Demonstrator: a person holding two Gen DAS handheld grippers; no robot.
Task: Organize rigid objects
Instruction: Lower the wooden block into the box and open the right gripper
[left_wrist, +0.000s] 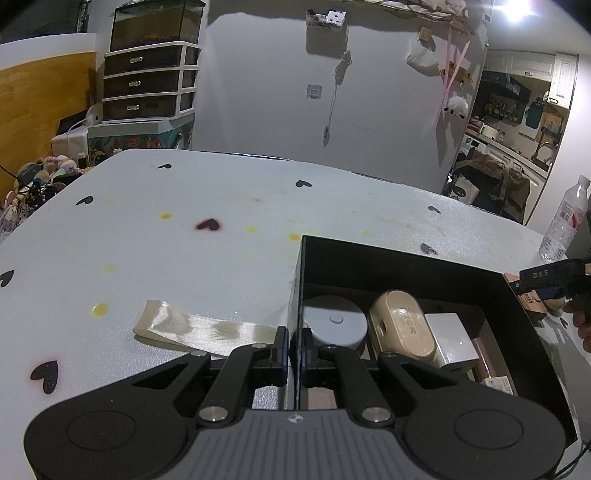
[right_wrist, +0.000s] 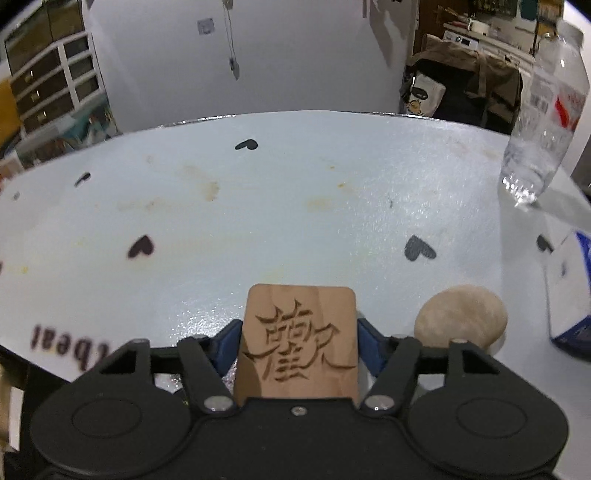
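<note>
1. The left gripper (left_wrist: 294, 349) is clamped on the left wall of the open black rectangular box (left_wrist: 406, 258), standing on the pale heart-printed table (left_wrist: 184, 221).
2. Inside the box lie a grey round tin (left_wrist: 334, 321), a beige oval case (left_wrist: 402, 325) and a white cube (left_wrist: 452, 341); further items at the right are cut off by the wall.
3. The right gripper (right_wrist: 299, 339) has its blue pads on either side of a wooden tile carved with a character (right_wrist: 299, 336); contact is hard to judge.
4. A round beige disc (right_wrist: 461, 319) lies beside it, partly hidden.
</note>
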